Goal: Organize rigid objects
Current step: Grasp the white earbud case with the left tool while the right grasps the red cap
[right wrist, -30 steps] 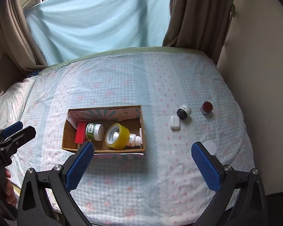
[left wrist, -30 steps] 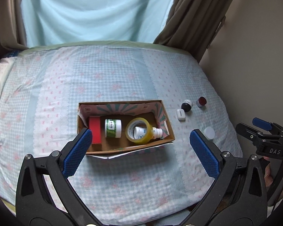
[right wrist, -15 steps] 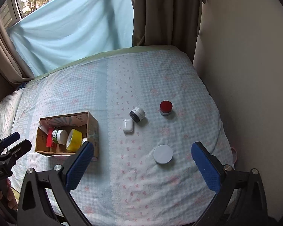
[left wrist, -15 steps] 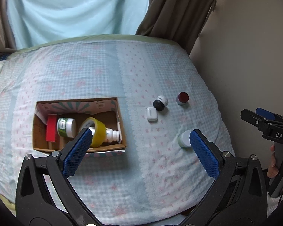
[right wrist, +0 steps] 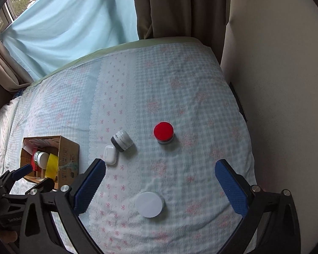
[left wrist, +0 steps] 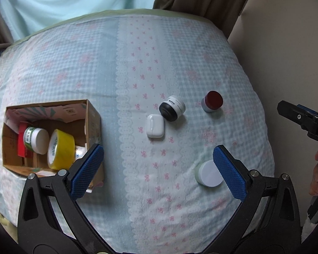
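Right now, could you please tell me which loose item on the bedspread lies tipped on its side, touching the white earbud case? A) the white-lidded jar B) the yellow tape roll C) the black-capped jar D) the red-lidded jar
C: the black-capped jar lies on its side against the white earbud case, while the red-lidded jar and white-lidded jar stand upright apart, and the yellow tape roll sits in the cardboard box.

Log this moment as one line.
left gripper: open | right gripper: open, above white-lidded jar | box: partly filled
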